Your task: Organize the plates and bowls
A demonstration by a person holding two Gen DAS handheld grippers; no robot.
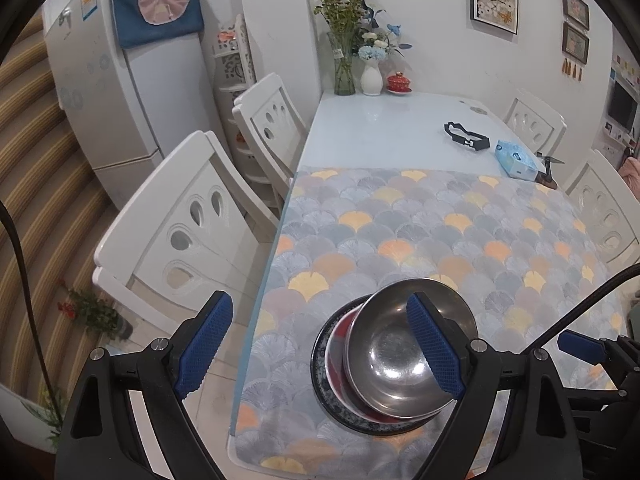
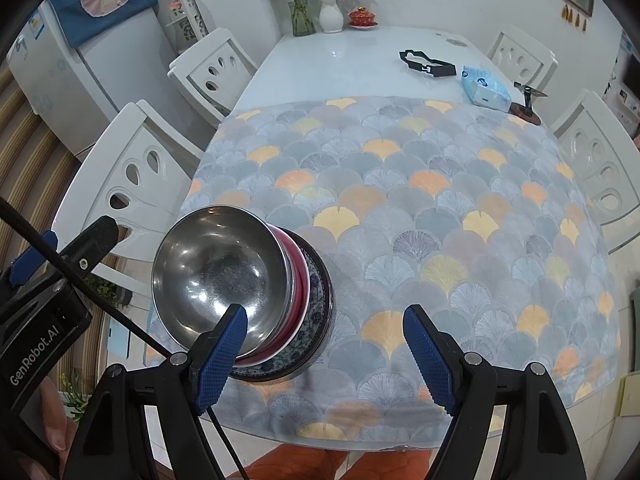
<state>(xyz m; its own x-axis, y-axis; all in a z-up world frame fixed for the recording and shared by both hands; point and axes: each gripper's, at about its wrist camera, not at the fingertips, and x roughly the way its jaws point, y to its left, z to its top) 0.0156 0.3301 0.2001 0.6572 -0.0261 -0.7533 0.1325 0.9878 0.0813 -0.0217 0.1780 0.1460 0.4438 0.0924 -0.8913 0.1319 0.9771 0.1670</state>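
Note:
A steel bowl (image 1: 404, 352) sits on top of a red dish (image 1: 340, 354), which rests on a blue-and-white patterned plate (image 1: 320, 364), all stacked near the table's front left corner. The stack also shows in the right wrist view: steel bowl (image 2: 218, 268), red dish (image 2: 294, 300), patterned plate (image 2: 316, 320). My left gripper (image 1: 320, 344) is open above the stack and holds nothing; its right finger is over the bowl. My right gripper (image 2: 324, 354) is open and empty, just right of the stack, with its left fingertip at the bowl's rim.
A fan-patterned cloth (image 2: 440, 208) covers the near half of the white table (image 1: 380, 128). At the far end stand flower vases (image 1: 370, 76), a red lidded cup (image 1: 399, 82), a black strap (image 1: 466, 136) and a tissue pack (image 1: 516, 158). White chairs (image 1: 188, 232) line both sides.

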